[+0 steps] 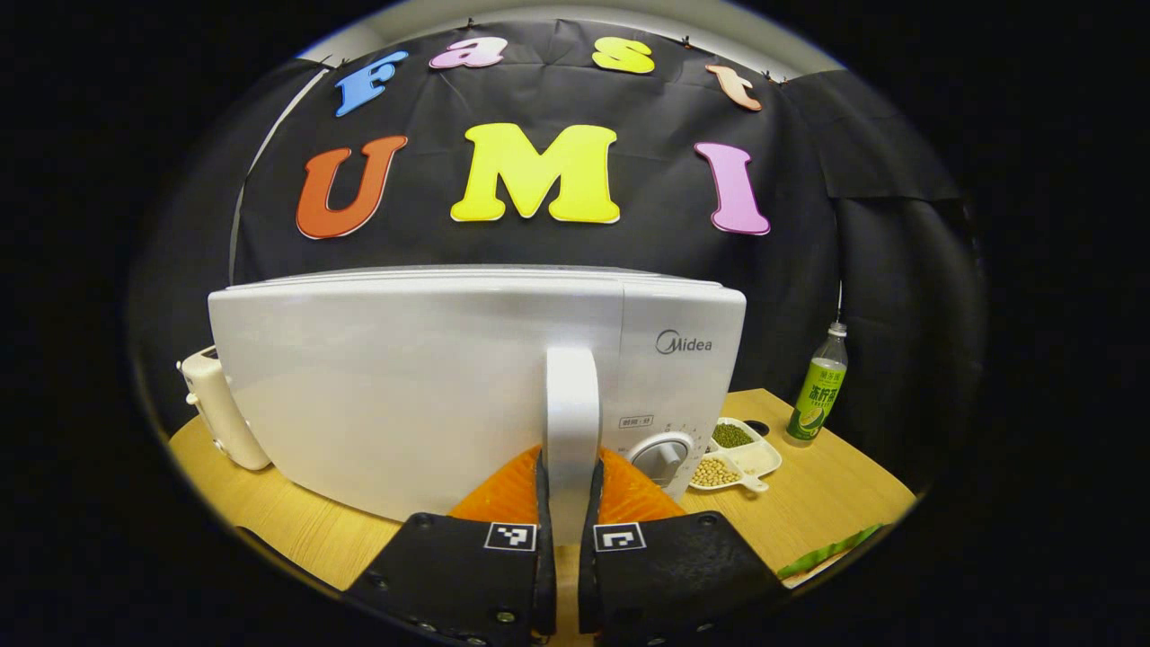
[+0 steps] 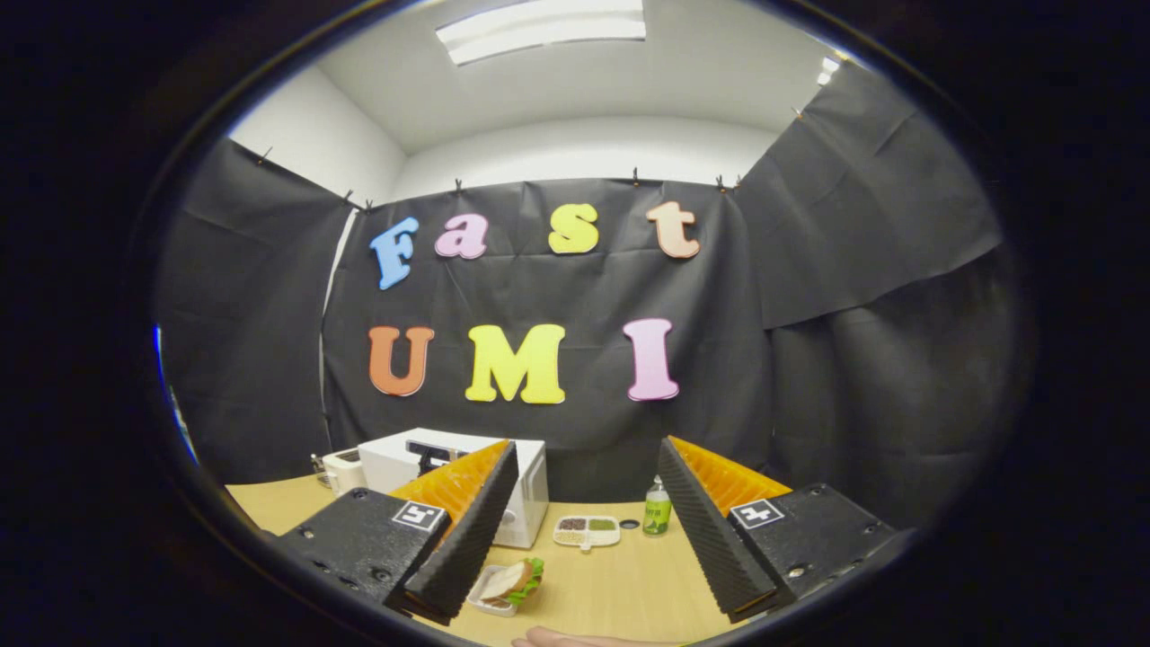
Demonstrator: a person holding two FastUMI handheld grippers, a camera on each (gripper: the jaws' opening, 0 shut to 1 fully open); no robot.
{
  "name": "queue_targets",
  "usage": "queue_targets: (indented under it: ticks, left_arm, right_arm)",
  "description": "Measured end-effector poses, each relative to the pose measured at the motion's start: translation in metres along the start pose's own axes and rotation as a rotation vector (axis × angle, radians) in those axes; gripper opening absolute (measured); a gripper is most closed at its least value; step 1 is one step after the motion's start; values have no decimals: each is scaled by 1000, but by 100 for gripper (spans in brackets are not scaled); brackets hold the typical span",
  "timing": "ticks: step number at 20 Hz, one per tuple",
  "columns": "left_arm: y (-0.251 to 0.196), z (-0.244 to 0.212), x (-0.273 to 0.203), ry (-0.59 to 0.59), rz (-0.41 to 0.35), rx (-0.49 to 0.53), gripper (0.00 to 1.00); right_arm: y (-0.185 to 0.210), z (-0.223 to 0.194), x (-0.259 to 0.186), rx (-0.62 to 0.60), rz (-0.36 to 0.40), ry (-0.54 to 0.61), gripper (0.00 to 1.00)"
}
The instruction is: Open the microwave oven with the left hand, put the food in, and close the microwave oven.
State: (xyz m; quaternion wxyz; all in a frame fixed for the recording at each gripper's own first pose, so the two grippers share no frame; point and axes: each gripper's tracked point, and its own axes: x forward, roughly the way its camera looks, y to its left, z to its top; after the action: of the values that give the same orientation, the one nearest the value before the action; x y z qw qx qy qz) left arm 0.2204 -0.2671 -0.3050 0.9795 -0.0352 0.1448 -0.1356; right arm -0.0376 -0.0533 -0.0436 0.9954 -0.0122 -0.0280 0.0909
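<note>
Microwave oven (image 1: 431, 377) first: your left gripper (image 1: 570, 499) has both fingers (image 1: 503, 494) clamped on its upright door handle (image 1: 572, 422), one pad on each side, low on the bar. The door (image 1: 404, 386) looks closed or barely cracked; from this angle you cannot be sure. Beside the handle sit the control dial (image 1: 660, 456), then a divided dish of beans (image 1: 737, 454) and a green bottle (image 1: 819, 386) on the wooden table (image 1: 835, 494).

Your right gripper (image 2: 579, 530) hangs back with its fingers spread wide, holding nothing. The food, a sandwich in a small tray (image 2: 508, 582), lies on the table just under its left finger, well in front of the oven.

Risks as I judge them: pull straight back instead of following the hinge arc and the pads may slide off the smooth handle, or the light oven may drag toward you across the table. A fast swing could also sweep the door toward the white appliance (image 1: 220, 409) at the oven's left.
</note>
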Motion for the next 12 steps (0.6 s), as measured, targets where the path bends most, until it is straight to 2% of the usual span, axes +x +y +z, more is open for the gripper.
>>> queue_targets:
  ticks: [1, 2, 4, 12]
  left_arm:
    - [2, 1, -7, -8, 17, 18, 8]
    - [2, -4, -6, -11, 18, 32, 0]
    - [2, -6, -18, -10, 1, 22, 0]
    - [19, -20, -102, -53, -180, 36, 0]
  right_arm:
    - [0, 1, 0, -5, -1, -4, 100]
    - [-2, 0, 0, -8, -3, -6, 100]
    - [-2, -3, 0, -6, -7, -1, 100]
    - [10, -7, -8, 18, 3, 24, 100]
